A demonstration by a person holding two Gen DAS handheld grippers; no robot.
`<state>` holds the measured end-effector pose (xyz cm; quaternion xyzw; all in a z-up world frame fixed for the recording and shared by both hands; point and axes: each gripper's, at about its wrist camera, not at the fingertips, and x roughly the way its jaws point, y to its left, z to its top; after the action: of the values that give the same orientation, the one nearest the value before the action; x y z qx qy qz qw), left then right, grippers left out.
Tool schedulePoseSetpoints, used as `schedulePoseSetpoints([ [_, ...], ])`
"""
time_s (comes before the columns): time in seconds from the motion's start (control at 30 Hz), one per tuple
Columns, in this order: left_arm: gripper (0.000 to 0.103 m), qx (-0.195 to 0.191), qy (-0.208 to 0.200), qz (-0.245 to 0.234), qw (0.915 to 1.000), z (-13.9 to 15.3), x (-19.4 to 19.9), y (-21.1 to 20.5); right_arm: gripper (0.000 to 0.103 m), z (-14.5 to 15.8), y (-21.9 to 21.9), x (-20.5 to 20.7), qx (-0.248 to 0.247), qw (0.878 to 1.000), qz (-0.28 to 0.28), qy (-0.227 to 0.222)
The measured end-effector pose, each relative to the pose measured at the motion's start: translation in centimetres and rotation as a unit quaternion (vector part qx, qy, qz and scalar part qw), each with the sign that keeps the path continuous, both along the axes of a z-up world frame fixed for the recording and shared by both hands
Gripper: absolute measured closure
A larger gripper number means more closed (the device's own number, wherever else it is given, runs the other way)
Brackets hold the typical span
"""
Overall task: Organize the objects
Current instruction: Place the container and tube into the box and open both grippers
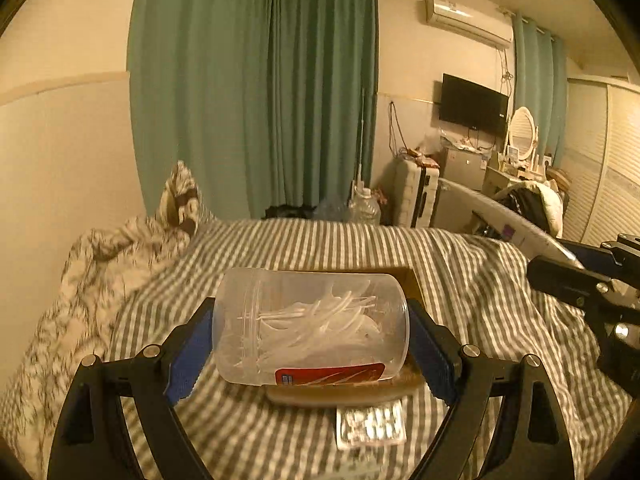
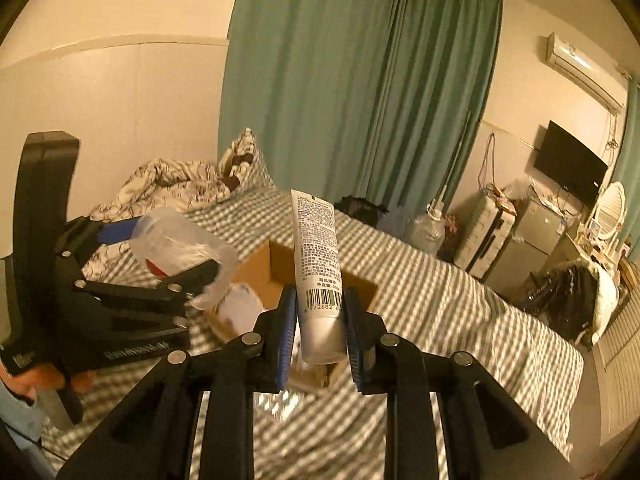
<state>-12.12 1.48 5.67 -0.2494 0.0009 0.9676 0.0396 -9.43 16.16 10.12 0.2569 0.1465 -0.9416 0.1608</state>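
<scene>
My left gripper (image 1: 310, 336) is shut on a clear plastic jar (image 1: 312, 324) of white picks with a red label, held sideways above an open cardboard box (image 1: 408, 280) on the striped bed. In the right wrist view the jar (image 2: 180, 244) and the left gripper (image 2: 168, 256) hang left of the box (image 2: 276, 264). My right gripper (image 2: 320, 312) is shut on a white tube (image 2: 318, 264), which stands upright with its barcode facing me, above the box's near edge. The tube (image 1: 516, 224) also shows at the right in the left wrist view.
A blister pack of pills (image 1: 370, 426) lies on the striped sheet (image 1: 460, 264) in front of the box. A crumpled patterned duvet (image 1: 100, 264) lies at the left by the wall. Green curtains (image 1: 256, 88), a suitcase (image 1: 416, 192) and a dresser (image 1: 516, 168) stand beyond the bed.
</scene>
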Motion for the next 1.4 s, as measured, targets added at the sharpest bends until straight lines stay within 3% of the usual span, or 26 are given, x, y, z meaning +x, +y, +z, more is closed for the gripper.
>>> schedulePoseSetpoints([
  [0.27, 0.012, -0.018, 0.004, 0.006, 0.9998, -1.0, -6.5, 0.4, 0.081, -1.8, -1.3, -6.5, -0.006, 1.000, -0.006, -0.006],
  [0.57, 0.012, -0.044, -0.052, -0.034, 0.9971, -7.7, -13.2, 0.9, 0.081, -8.6, -1.1, -13.6, -0.021, 0.997, -0.023, -0.069],
  [0.67, 0.012, -0.041, -0.070, -0.047, 0.9956, -9.6, -14.3, 0.8, 0.081, -10.9, -0.8, -14.8, -0.013, 0.996, -0.036, -0.079],
  [0.8, 0.012, -0.039, -0.080, -0.064, 0.9940, -10.9, -14.7, 1.0, 0.080, -12.3, 0.3, -15.7, -0.040, 0.994, -0.035, -0.095],
  [0.87, 0.011, -0.032, -0.089, -0.070, 0.9930, -10.9, -14.5, 1.2, 0.078, -12.1, 0.8, -15.8, -0.044, 0.994, -0.043, -0.089],
  [0.97, 0.007, -0.022, -0.090, -0.067, 0.9934, -9.9, -13.7, 1.5, 0.041, -10.7, 1.7, -14.9, -0.056, 0.994, -0.057, -0.073],
  [1.0, 0.002, -0.023, -0.078, -0.060, 0.9948, -9.2, -13.1, 1.5, 0.038, -10.0, 2.1, -14.5, -0.063, 0.994, -0.059, -0.066],
  [1.2, 0.000, -0.039, -0.023, -0.044, 0.9980, -4.4, -9.2, 1.5, 0.030, -5.4, 3.1, -10.7, -0.069, 0.995, -0.062, -0.028],
  [1.4, 0.000, -0.046, -0.001, -0.028, 0.9985, -0.5, -4.9, 0.9, 0.028, -1.2, 2.9, -4.7, -0.048, 0.998, -0.044, 0.012],
])
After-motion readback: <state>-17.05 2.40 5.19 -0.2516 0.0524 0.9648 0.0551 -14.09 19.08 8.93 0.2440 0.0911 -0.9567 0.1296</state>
